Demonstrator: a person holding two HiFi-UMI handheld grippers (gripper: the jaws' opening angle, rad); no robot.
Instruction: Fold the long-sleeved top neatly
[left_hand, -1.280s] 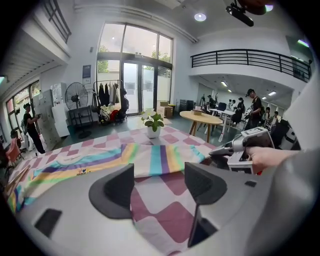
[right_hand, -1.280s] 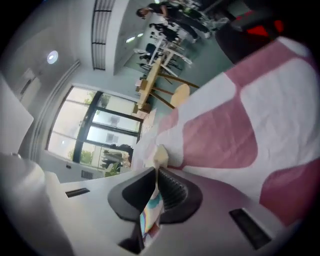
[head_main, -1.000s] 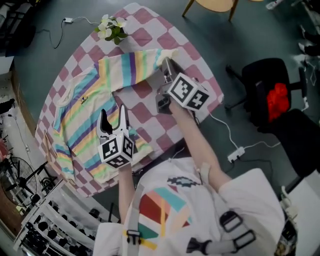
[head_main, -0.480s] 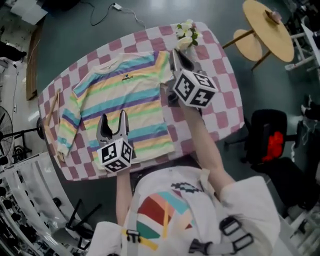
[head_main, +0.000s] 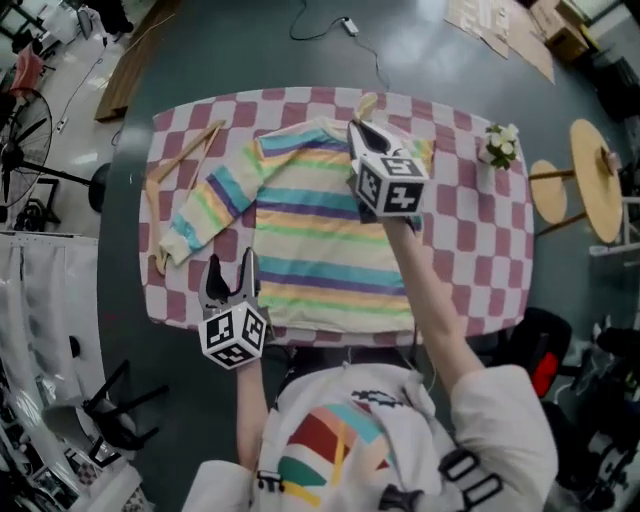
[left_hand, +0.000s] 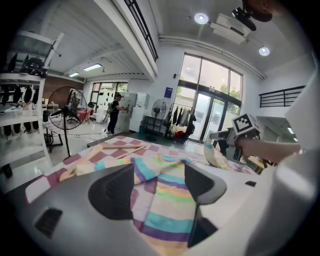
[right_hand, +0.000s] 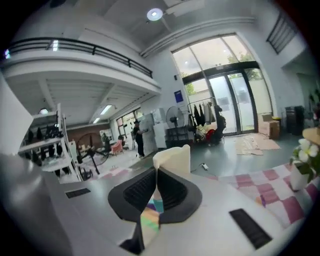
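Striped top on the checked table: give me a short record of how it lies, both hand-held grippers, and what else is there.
striped top: flat on the table, one sleeve spread to picture left
right hand-held gripper: shut on the other sleeve's cuff, above the chest
left hand-held gripper: open, empty, near the hem
also: flowers, wooden hanger

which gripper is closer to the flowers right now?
Right. The right gripper, shut on the sleeve, is over the table's far side, left of the flowers; the left gripper hangs open at the near-left edge, across the top.
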